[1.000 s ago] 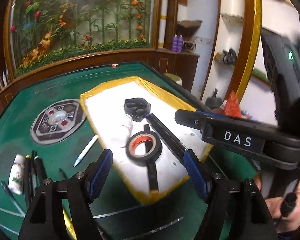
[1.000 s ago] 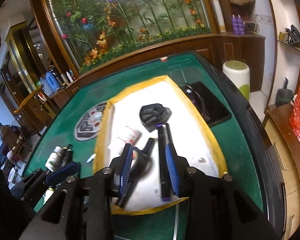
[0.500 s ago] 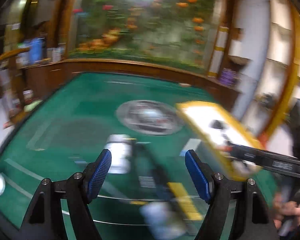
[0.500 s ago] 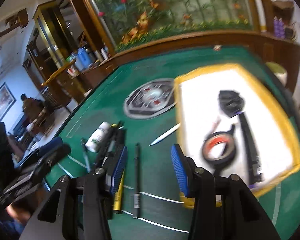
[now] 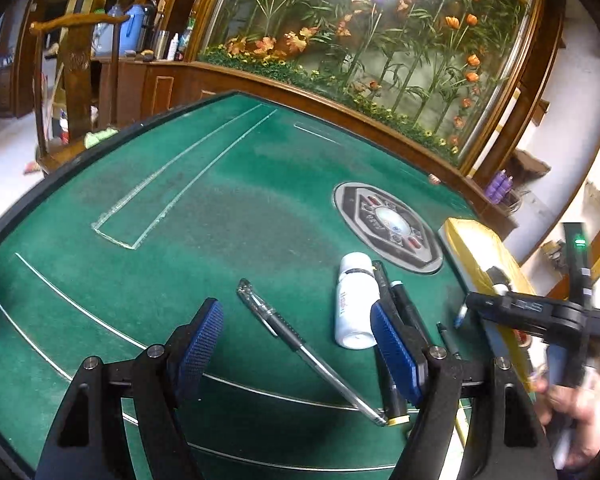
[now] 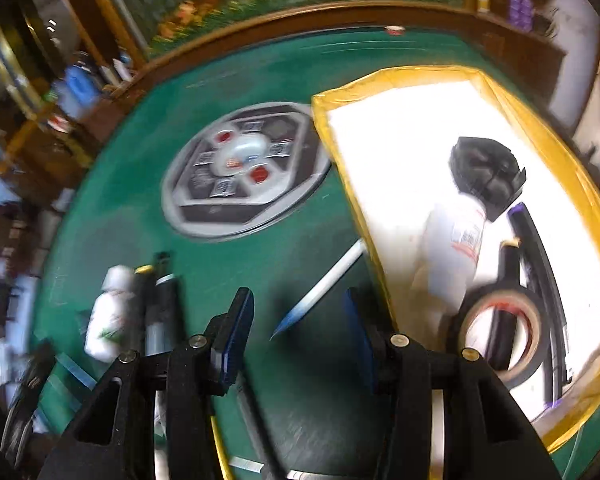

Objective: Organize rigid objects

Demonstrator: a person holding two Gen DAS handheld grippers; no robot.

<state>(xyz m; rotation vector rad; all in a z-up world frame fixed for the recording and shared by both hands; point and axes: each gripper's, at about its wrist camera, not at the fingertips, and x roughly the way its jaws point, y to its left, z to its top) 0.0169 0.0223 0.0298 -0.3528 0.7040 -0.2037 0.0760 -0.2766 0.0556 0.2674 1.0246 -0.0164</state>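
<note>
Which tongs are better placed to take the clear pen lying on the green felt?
Probably the left tongs: open, with the clear pen lying between their pads. The right tongs point at the white pen.

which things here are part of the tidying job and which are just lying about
Job things: clear pen, white bottle, black markers, white pen, tape roll, black holder, white board.

Lying about: table's centre panel, flower display, wooden chair.

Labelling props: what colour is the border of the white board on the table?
Yellow border around a white centre; clearest in the right wrist view.
</note>
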